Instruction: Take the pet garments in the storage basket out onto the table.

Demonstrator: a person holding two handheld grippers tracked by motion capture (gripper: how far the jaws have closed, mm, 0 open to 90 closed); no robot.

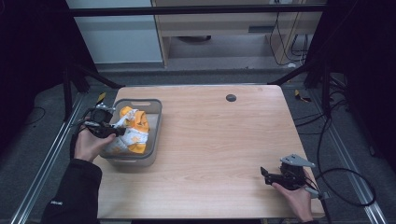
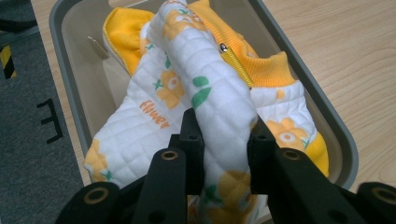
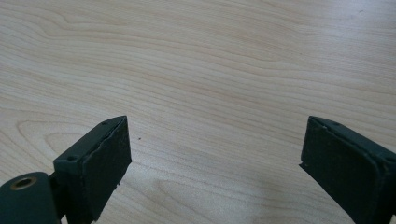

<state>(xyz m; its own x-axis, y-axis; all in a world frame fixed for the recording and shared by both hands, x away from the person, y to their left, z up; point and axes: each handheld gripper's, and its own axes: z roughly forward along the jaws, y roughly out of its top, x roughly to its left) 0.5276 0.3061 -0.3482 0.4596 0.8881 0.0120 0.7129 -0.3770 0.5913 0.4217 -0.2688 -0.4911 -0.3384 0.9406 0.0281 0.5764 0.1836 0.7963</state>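
table (image 1: pixel 215 140): pale wood | floor (image 1: pixel 42 121): grey | left hand-held gripper (image 2: pixel 224 140): clamping garment (image 2: pixel 210 93) | right hand-held gripper (image 3: pixel 215 154): wide, empty

Quilted white cloth garment (image 2: pixel 219 107) with orange knit trim and a metal zip pull lies in a smooth grey plastic bin (image 2: pixel 299 60). The table (image 3: pixel 210 60) is pale wood, matt, fine-grained. Gripper pads (image 3: pixel 109 163) look matt black rubber.

A pale wooden bench (image 1: pixel 215 140) stood on a dark floor (image 1: pixel 42 116), with a small black round cap (image 1: pixel 230 97) set near its far edge. Black cables (image 1: pixel 345 172) trailed across the floor at the right, and a light wooden cabinet (image 1: pixel 224 28) stood behind it.
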